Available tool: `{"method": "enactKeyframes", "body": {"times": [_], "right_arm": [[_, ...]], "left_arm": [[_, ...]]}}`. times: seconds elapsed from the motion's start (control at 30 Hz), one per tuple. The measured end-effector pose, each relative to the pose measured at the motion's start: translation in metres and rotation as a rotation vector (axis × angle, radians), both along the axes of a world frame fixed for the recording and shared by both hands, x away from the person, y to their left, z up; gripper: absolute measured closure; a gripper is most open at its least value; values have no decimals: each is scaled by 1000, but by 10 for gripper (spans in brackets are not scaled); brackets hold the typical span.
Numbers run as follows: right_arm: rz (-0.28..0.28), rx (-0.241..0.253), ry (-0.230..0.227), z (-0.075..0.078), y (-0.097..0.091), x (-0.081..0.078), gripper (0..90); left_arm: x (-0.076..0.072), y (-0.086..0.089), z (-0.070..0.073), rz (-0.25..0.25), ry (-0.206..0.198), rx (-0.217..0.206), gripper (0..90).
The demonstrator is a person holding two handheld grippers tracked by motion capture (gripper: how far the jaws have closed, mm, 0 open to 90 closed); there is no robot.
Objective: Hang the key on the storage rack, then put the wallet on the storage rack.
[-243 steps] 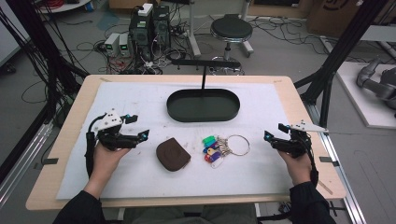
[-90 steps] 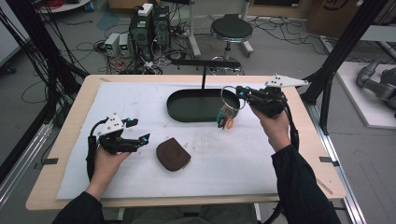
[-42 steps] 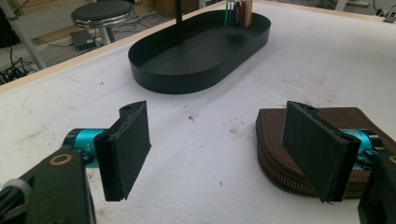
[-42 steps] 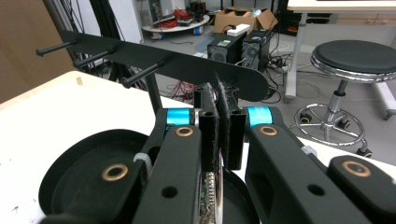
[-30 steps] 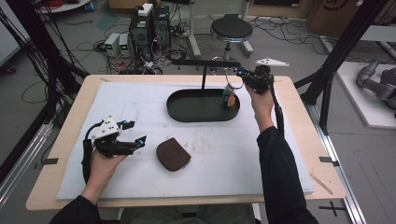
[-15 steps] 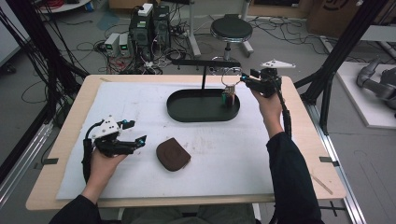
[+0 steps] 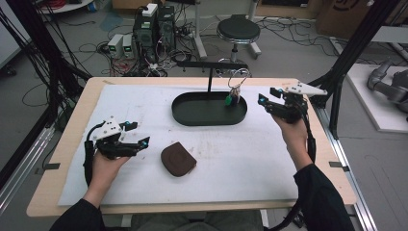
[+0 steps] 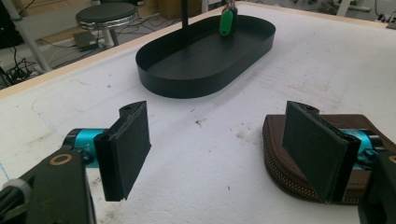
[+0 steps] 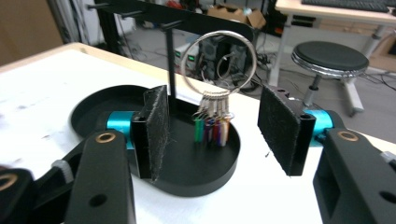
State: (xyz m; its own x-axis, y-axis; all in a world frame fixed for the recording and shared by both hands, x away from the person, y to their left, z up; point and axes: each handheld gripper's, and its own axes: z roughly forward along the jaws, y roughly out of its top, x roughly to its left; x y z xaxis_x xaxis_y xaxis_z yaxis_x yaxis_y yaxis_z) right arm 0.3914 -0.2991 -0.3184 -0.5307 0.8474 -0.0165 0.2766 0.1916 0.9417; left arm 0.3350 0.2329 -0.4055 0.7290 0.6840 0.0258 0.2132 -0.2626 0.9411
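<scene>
A large key ring with several coloured tags hangs from the right end of a black stand's crossbar, above a black oval tray. My right gripper stands open just right of the ring and apart from it. In the right gripper view the key ring hangs on the bar beyond the open gripper. A brown zipped pouch lies mid-table. My left gripper rests open to its left. In the left gripper view the pouch sits behind the right jaw of the gripper.
A white mat covers the wooden table. The tray lies ahead of the left gripper, with a green tag dangling over it. A round stool and cables stand beyond the table's far edge.
My right gripper carried the key ring from the mat up to the stand, hung it on the crossbar, let go and drew back to the right. The left gripper barely moved.
</scene>
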Motion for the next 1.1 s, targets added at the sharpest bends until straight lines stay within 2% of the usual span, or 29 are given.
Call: {"method": "enactKeyframes", "body": {"times": [0.2,0.27,0.3,0.43,0.6,0.67,0.77,0.93,1.1], "right_arm": [[11,10,9,-15,-8,-31,395],[12,13,4,-18,-9,-35,389],[13,15,3,-25,-10,-43,372],[16,22,3,-41,-15,-53,346],[-11,30,24,-57,-25,-58,309],[-20,26,19,-63,-30,-60,306],[-31,14,46,-71,-36,-62,296],[-47,6,53,-74,-43,-64,287],[-60,6,57,-77,-47,-63,276]], "left_arm": [[2,0,3,-1,-4,6,238],[2,0,4,2,-4,5,238],[2,-1,4,7,-2,12,238],[4,0,4,27,4,24,237],[5,1,3,61,-2,38,237],[6,0,3,67,-2,41,238],[9,-2,2,71,5,46,237],[10,-7,2,47,9,41,238],[11,-13,1,19,31,40,237]]}}
